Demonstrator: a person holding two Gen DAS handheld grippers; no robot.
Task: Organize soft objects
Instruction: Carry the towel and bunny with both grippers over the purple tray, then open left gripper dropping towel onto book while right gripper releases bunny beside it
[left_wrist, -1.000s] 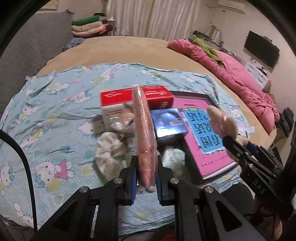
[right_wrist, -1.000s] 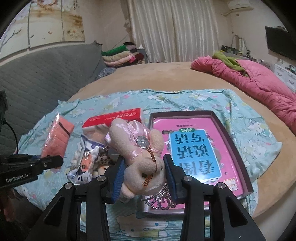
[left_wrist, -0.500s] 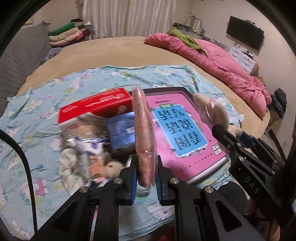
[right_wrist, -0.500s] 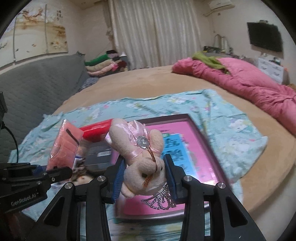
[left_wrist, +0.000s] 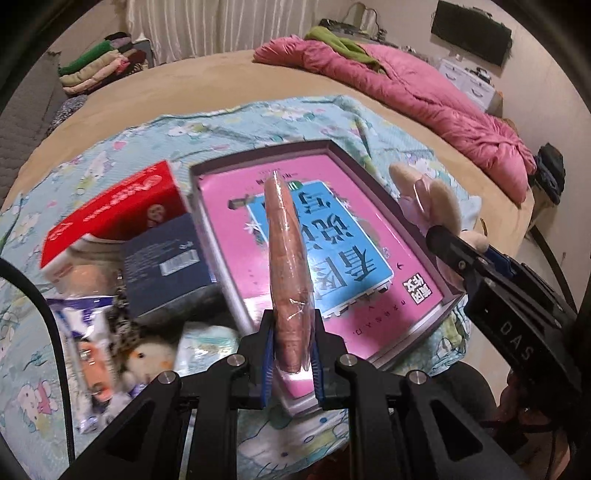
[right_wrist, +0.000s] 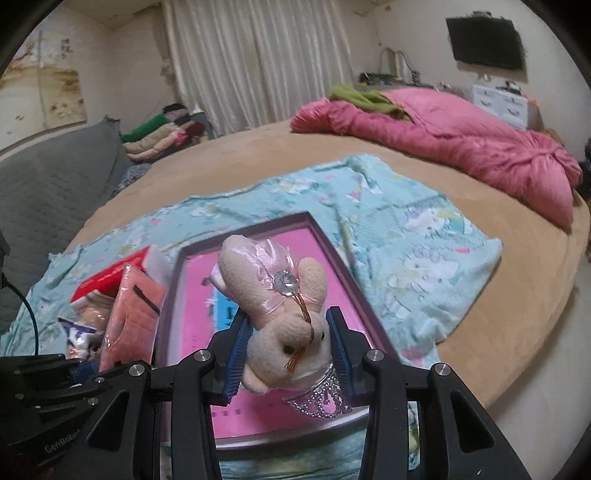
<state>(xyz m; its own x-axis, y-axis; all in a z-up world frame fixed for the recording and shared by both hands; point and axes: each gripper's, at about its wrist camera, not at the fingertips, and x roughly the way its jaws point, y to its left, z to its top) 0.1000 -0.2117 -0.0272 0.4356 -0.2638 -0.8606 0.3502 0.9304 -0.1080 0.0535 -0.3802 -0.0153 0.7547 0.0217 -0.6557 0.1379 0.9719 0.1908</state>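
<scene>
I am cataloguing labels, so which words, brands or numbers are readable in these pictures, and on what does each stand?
"DAS": right gripper body.
"GenRobo", cut off: left gripper body.
Pink book: large upside-down Chinese title, partly hidden.
Red box, navy box: print too blurred.

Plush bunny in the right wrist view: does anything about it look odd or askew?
Yes. The plush bunny hangs upside down in the right gripper, jaws pinching its head, legs pointing up, and a small silver tiara dangling below it over the pink book.
</scene>
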